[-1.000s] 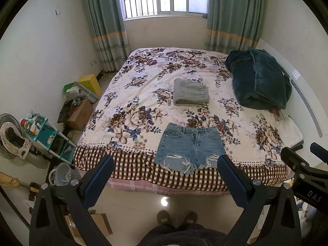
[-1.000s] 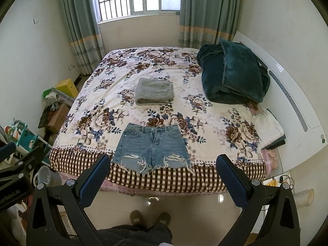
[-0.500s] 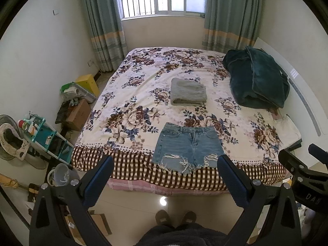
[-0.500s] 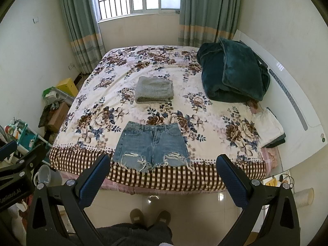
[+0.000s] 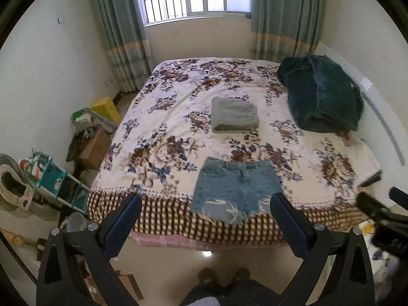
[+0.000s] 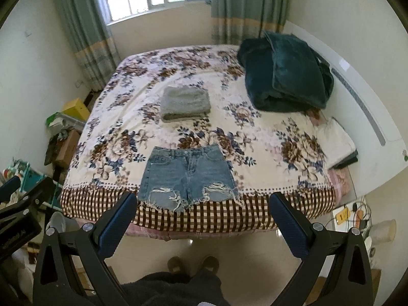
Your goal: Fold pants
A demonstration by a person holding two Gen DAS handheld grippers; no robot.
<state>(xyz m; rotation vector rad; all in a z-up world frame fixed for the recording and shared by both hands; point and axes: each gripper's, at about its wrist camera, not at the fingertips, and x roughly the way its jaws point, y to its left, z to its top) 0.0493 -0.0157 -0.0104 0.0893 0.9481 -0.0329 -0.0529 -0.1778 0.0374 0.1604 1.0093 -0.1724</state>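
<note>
The bed (image 5: 178, 117) fills the middle of both views, covered by a floral sheet with a brown checked border along its near edge. A window with barred panes and grey-green curtains (image 5: 122, 33) stands on the far wall.

A dark green blanket (image 5: 321, 94), bundled in a heap, lies at the far right of the bed, against the white headboard (image 6: 362, 107). A white pillow (image 6: 336, 140) lies near the right edge, nearer than the blanket.

A folded grey towel (image 5: 233, 118) rests at the centre of the bed, well apart from the blanket.

The denim shorts (image 6: 187, 176) — the task item — lie flat and unfolded at the near edge of the bed, waistband toward the far side, frayed leg hems overlapping the checked border. Nothing touches them.

At the left of the bed, on the floor: a yellow box (image 5: 104, 105), a cardboard box (image 5: 94, 145) and a teal rack (image 5: 51, 176).

Left gripper (image 5: 205, 202): jaws wide apart, empty, held above the floor on the near side of the bed, clear of the shorts. Right gripper (image 6: 201, 201): jaws wide apart, empty, likewise short of the bed edge. Each gripper shows at the side margin of the other's view.

The operator's shoes (image 6: 193, 264) stand on the tiled floor — near, below the grippers.
</note>
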